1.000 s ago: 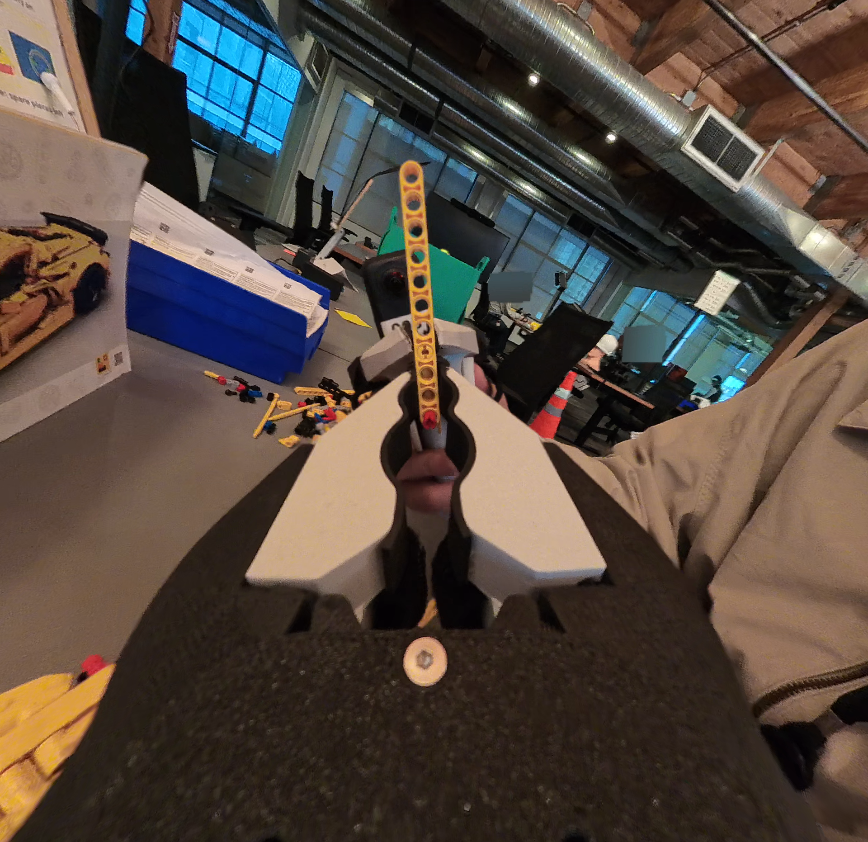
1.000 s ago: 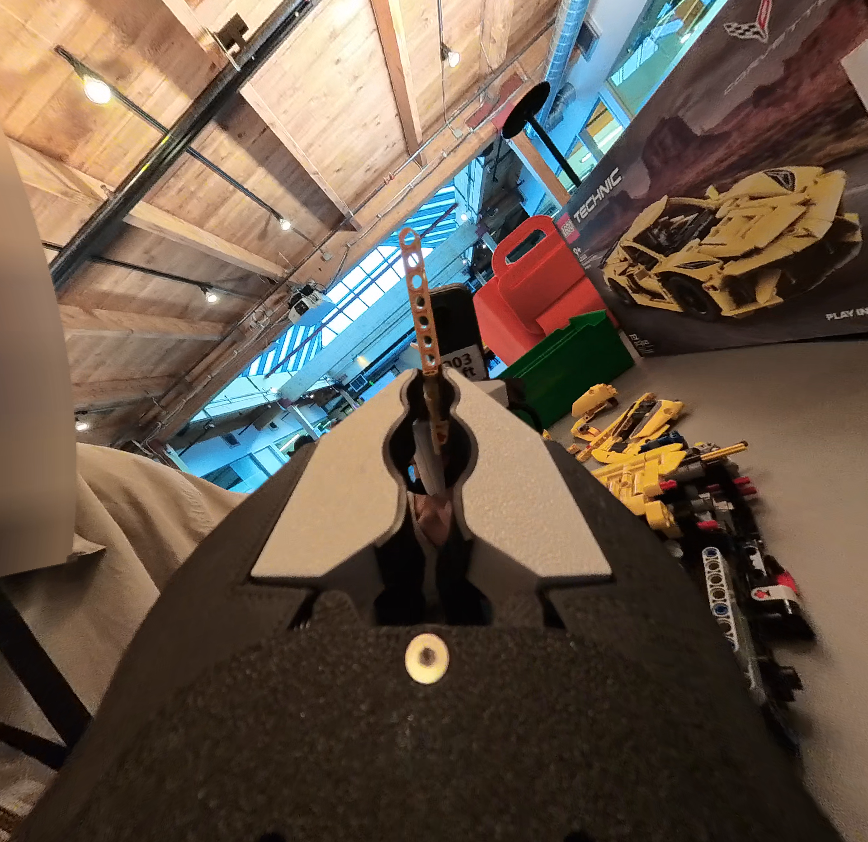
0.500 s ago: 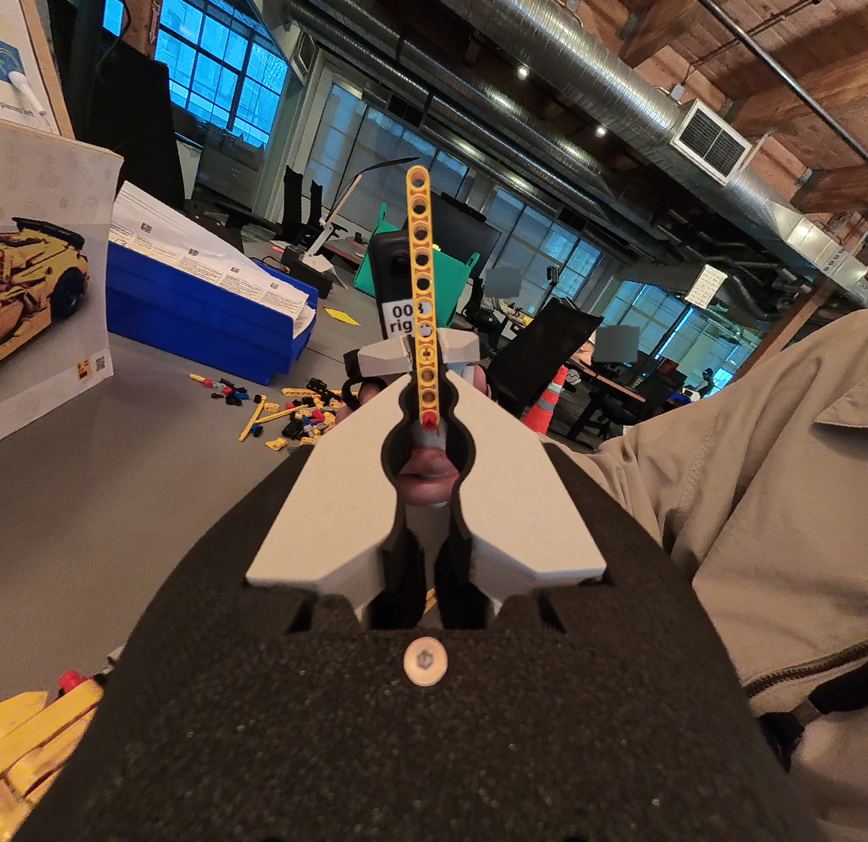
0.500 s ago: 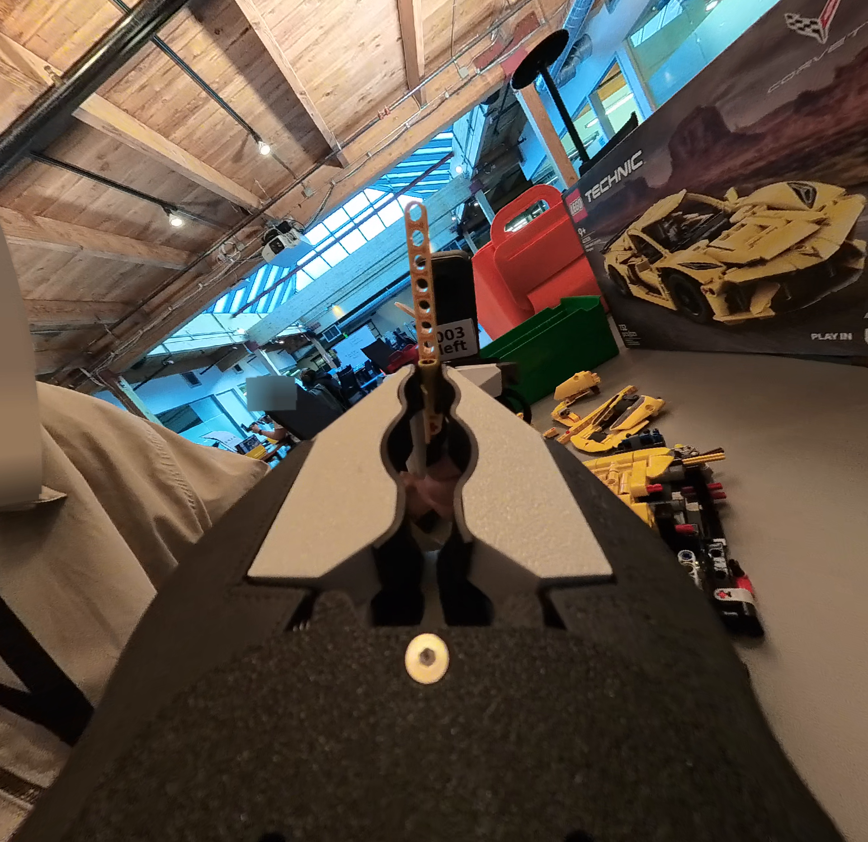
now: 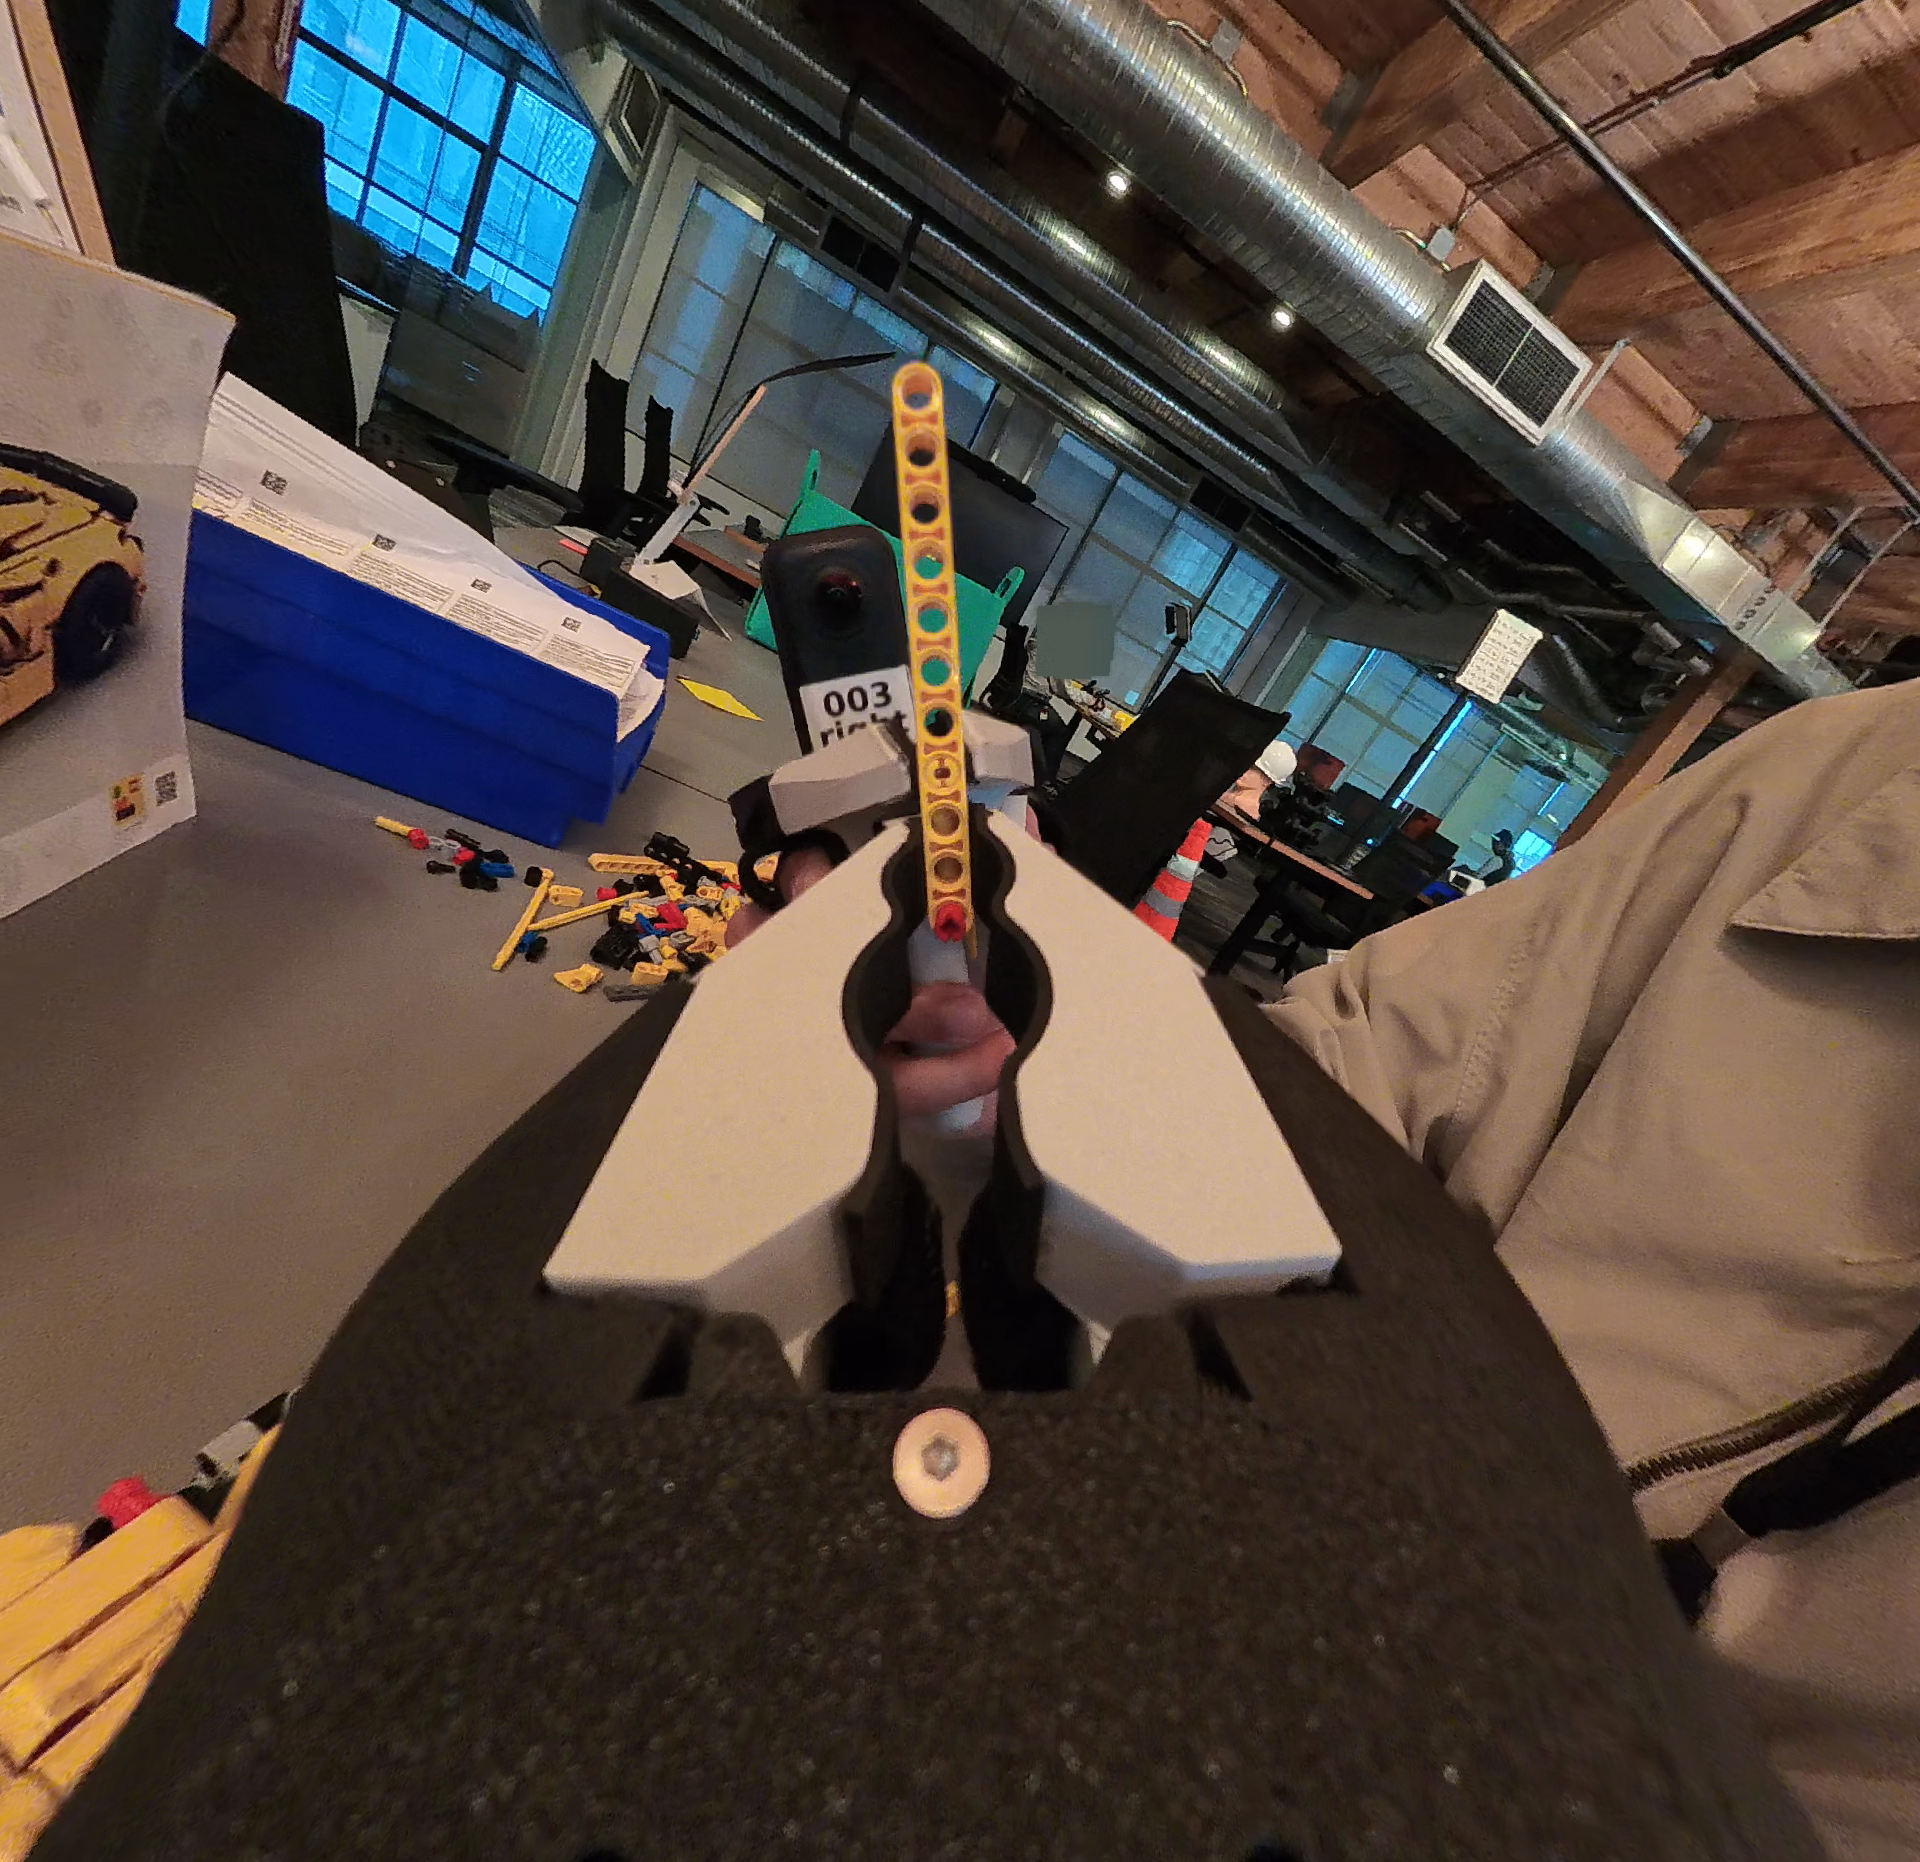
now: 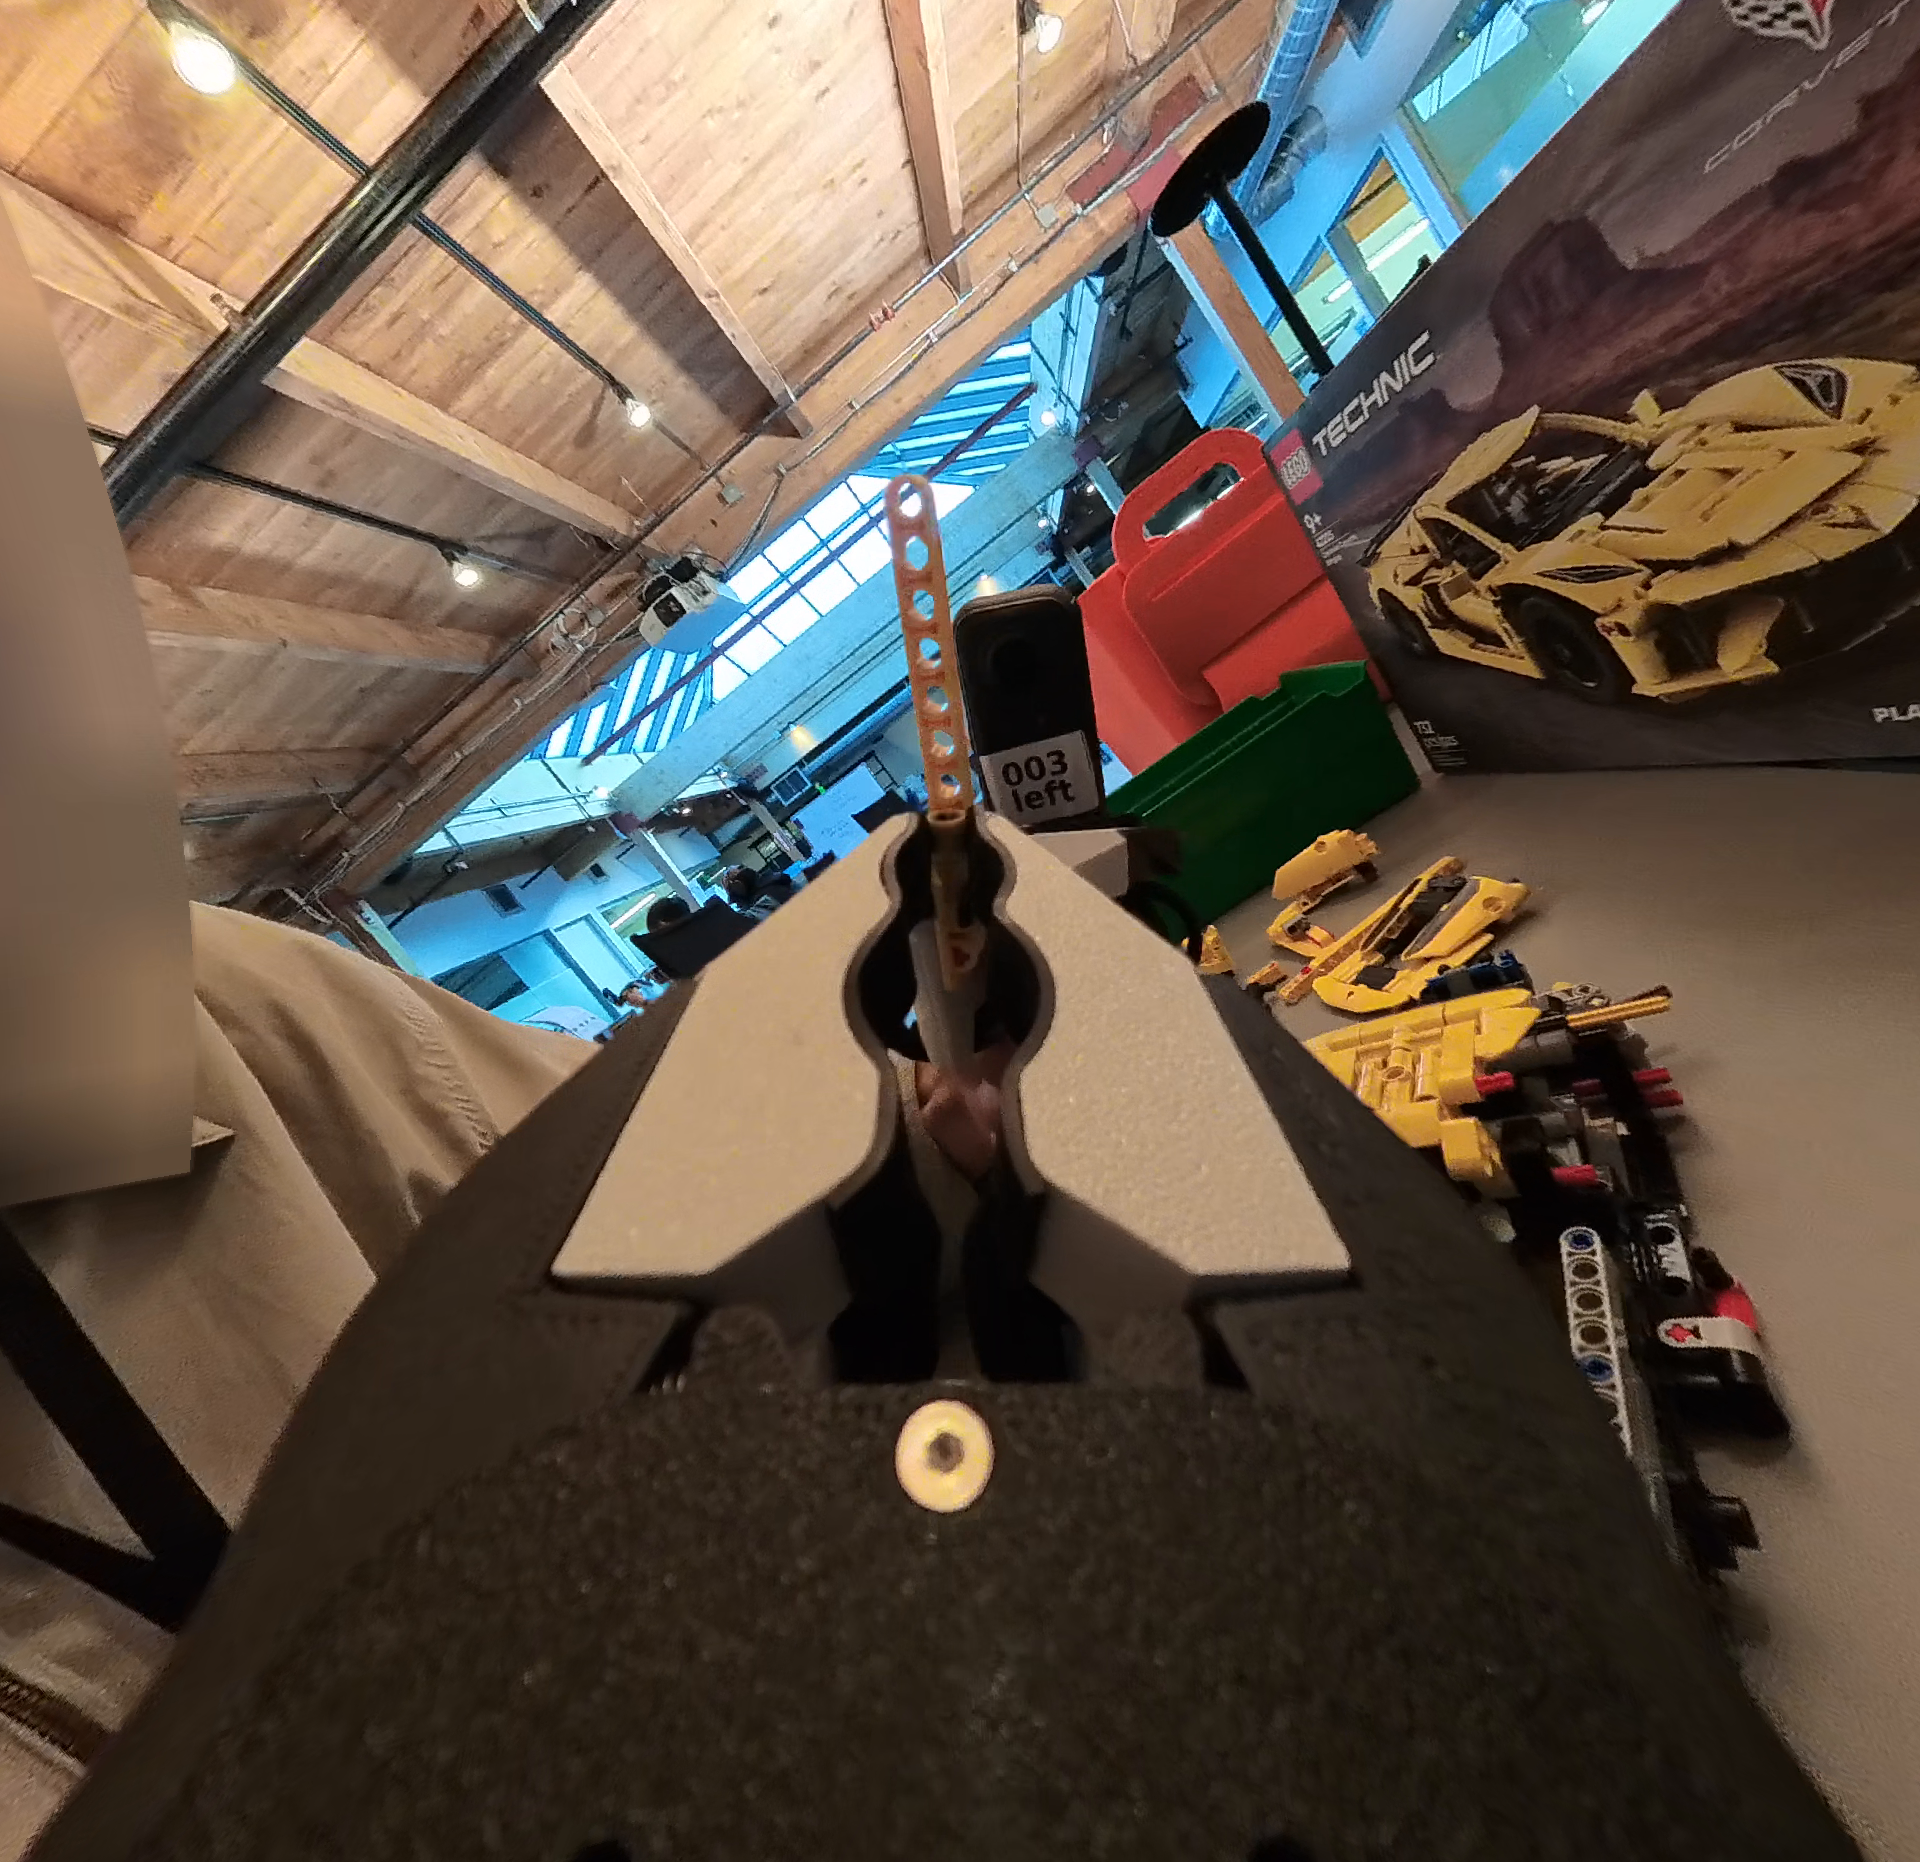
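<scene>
— Between the tips of my left gripper (image 5: 940,856), what are you holding?

— I am pinching the long yellow plastic beam with its row of round holes (image 5: 928,607). The jaws are nearly closed on its lower end, just above the small red pin (image 5: 945,921), and the beam is standing almost straight up ahead of the fingers.

— And the other tool?

— My right gripper (image 6: 940,825) is facing the left one from just beyond it. It is clamping the same beam a little higher up, as far as I can tell; from its own camera I am seeing the beam edge-on, rising out of the closed tips.

— What is changing since a second ago?

— Hardly anything. Both grips are staying shut and the beam is keeping its stand. Only the room behind is swinging slightly, so I am moving the pair together.

— What is lying around you?

— Ahead and to the left of the left gripper, loose small yellow, black and red pieces (image 5: 623,908) are lying on the grey table (image 5: 260,1033), before a blue plastic bin (image 5: 416,669). Right of the right gripper, a half-built yellow and black model (image 6: 1455,1085) is lying near a green bin (image 6: 1268,773).
</scene>
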